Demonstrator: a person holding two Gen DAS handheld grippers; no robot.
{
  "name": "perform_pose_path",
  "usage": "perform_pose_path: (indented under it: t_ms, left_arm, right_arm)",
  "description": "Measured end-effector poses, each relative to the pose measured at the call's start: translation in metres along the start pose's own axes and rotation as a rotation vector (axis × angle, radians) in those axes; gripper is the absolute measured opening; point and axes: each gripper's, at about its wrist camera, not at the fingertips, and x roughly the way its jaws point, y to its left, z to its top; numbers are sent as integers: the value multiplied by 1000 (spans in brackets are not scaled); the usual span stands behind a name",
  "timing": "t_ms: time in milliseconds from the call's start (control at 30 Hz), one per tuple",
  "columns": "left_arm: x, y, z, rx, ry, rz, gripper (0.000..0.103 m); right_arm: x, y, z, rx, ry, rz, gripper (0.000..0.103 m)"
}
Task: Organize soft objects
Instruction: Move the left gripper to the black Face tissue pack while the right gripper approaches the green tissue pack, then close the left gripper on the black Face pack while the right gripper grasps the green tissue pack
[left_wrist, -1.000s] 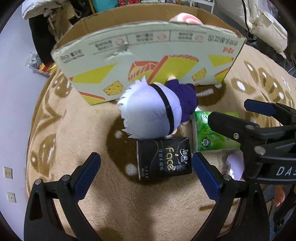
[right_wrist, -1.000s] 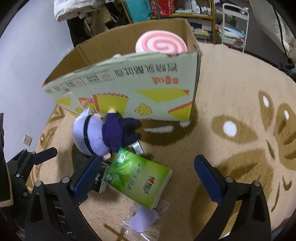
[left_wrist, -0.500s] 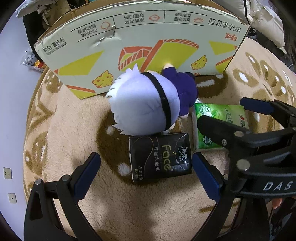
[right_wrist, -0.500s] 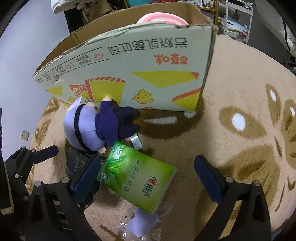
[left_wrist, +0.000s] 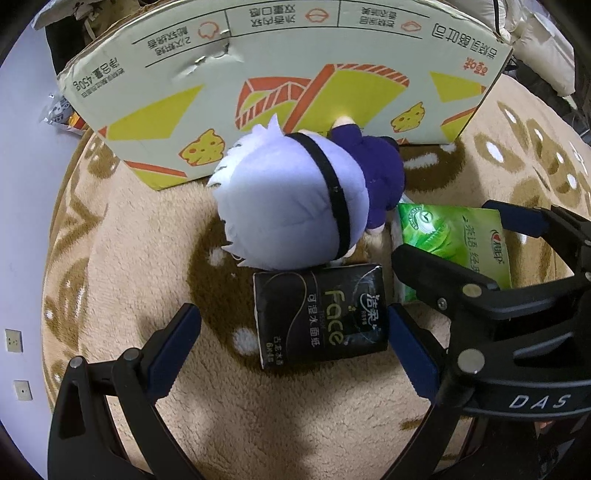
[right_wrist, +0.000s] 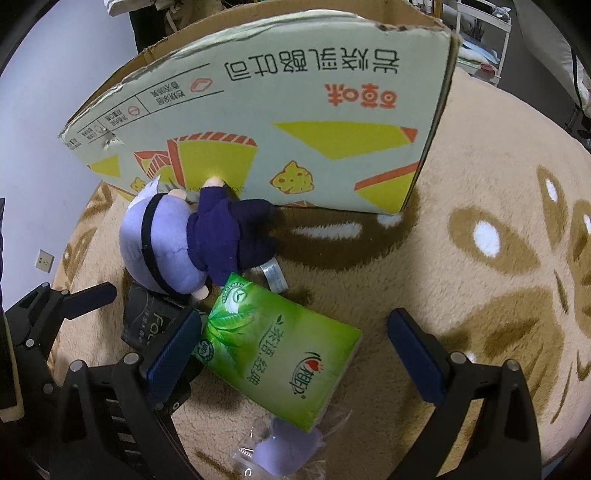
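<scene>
The black tissue pack lies between the spread left gripper fingers; the green tissue pack sits at 12 o'clock inside the wide-open right gripper.

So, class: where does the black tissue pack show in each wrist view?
Left wrist: black pack, low centre, between the open left fingers.
Right wrist: black pack, lower left, partly behind the right gripper's near finger.
Shared landmark: the doll just above it.
</scene>
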Motion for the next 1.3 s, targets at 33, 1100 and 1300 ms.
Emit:
perform_pose_path:
  t_ms: [33,1100,1300]
  left_arm:
    - [3,3,2,-1,1,-1,98]
    - [19,21,6,-23,22,22,79]
    - [11,19,4,-39,9,16,64]
  right_arm:
    - [0,-1,0,1,1,0,103]
    - [-8,-12,-2,26,-4,-11,87]
    - [-8,-6,-3,2,-8,-22,84]
